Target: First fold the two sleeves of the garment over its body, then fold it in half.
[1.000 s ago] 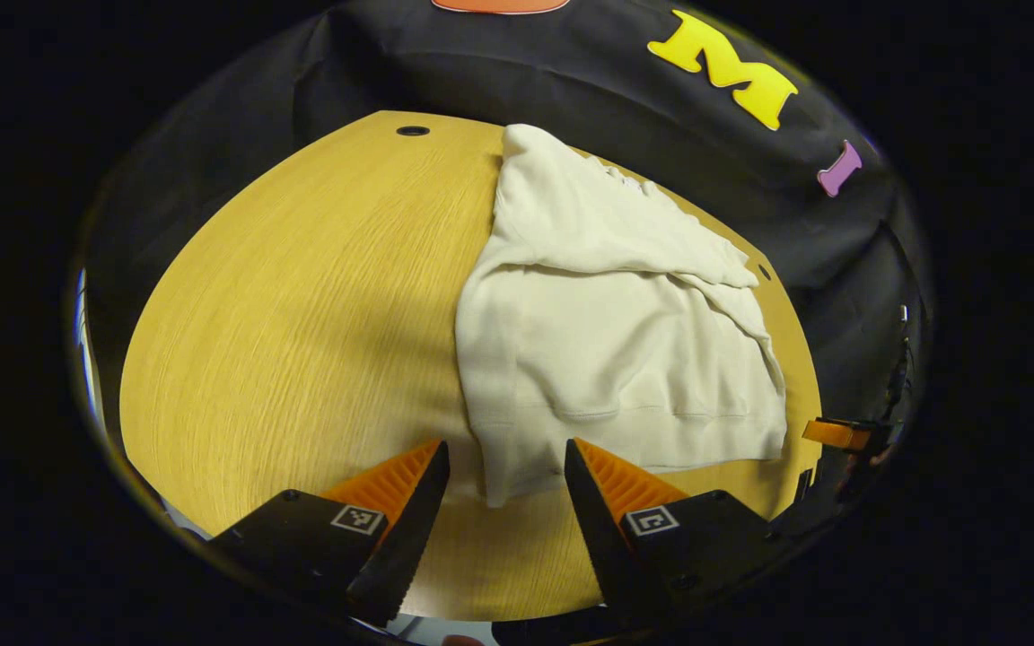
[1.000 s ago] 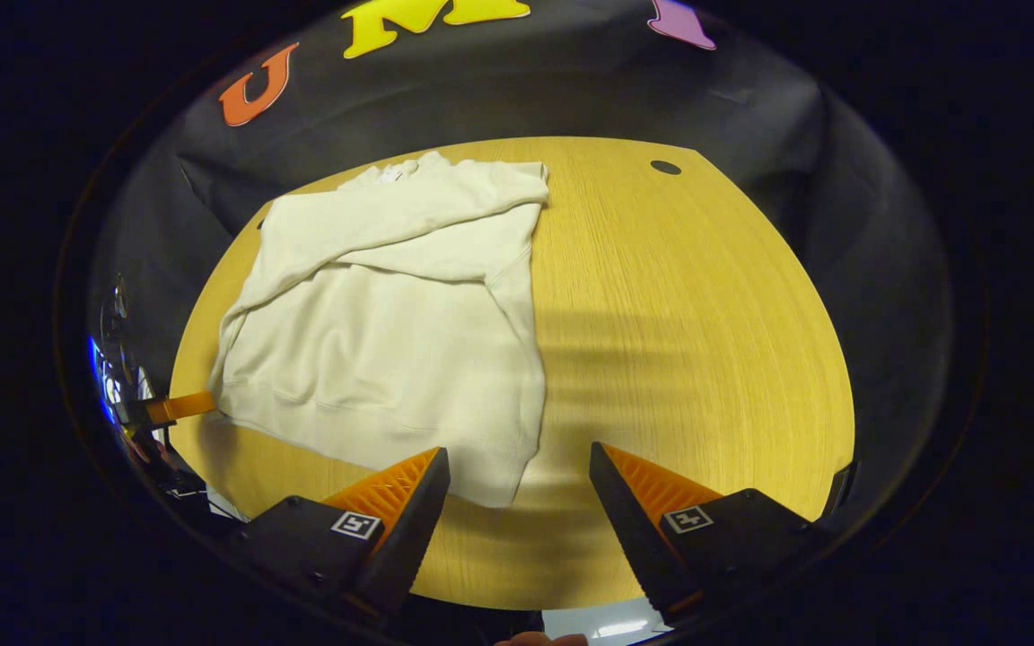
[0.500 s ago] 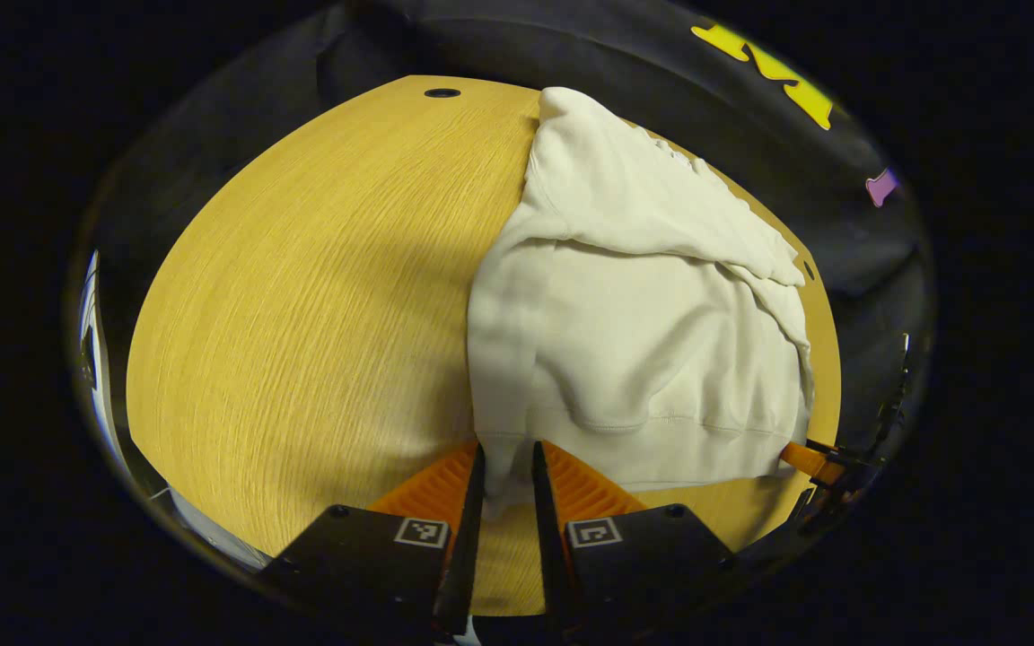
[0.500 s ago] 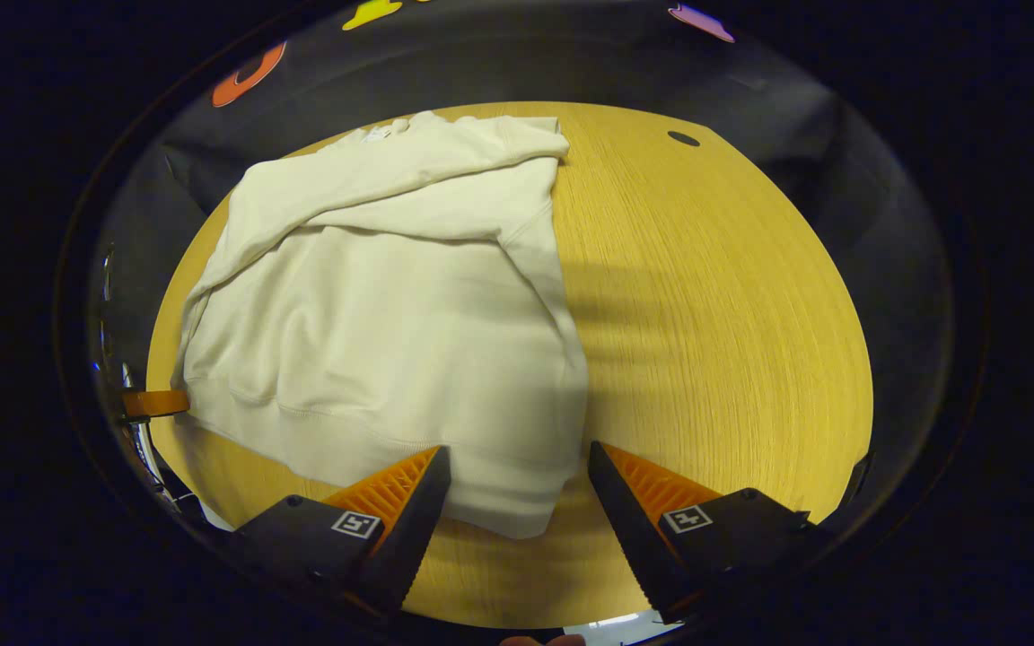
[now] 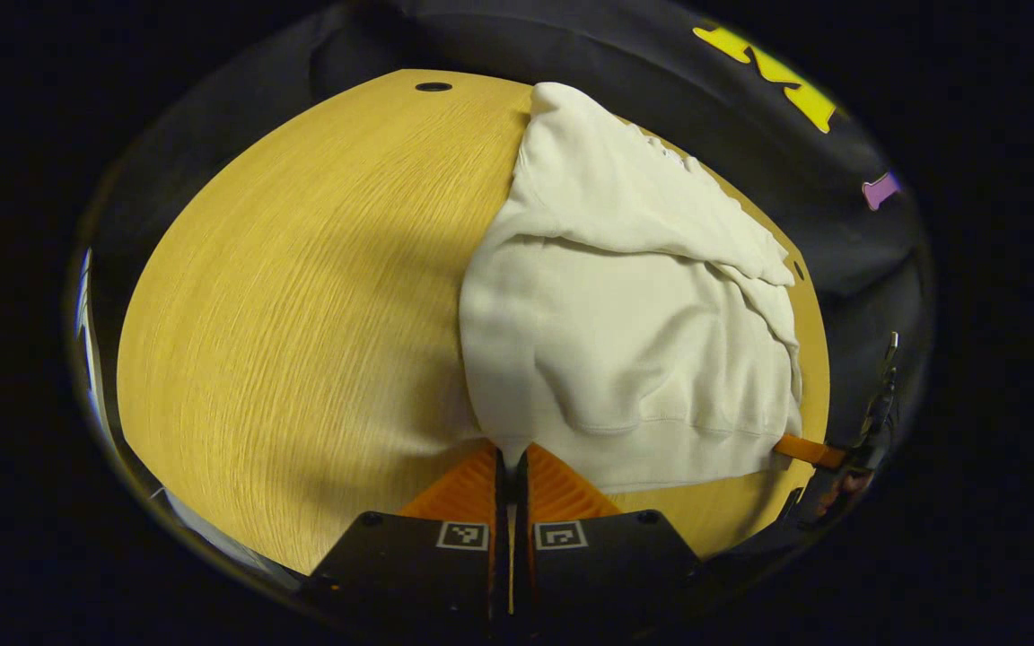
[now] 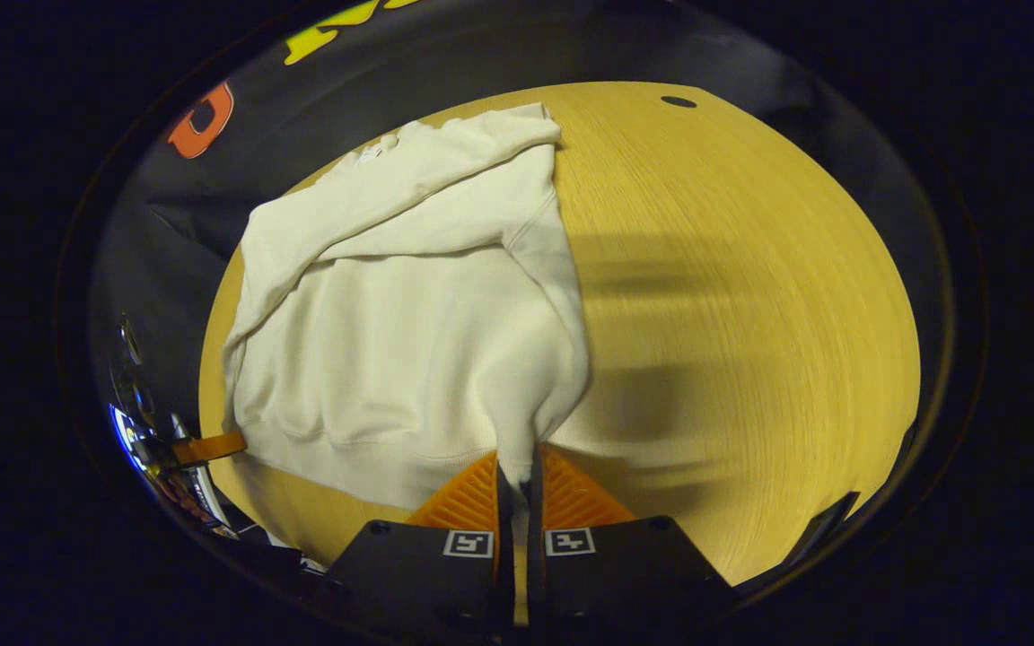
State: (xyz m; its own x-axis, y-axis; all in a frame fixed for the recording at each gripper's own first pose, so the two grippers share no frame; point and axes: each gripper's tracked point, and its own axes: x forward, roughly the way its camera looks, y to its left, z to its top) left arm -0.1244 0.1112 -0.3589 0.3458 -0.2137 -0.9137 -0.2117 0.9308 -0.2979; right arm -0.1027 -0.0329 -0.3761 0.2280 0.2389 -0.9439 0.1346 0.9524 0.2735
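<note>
while the cream sweatshirt [image 5: 625,314] lies on the wooden table [image 5: 302,287] with sleeves folded over its body, the left gripper [image 5: 510,467] and right gripper [image 6: 517,471] each pinch a near hem corner.

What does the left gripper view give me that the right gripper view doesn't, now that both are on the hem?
Left gripper view: the left gripper shut on the garment's left hem corner, bare table to its left. Right gripper view: the right gripper shut on the opposite corner, bare table to its right. Both: sleeves folded over the body, and the other gripper's orange finger at the far corner.
</note>
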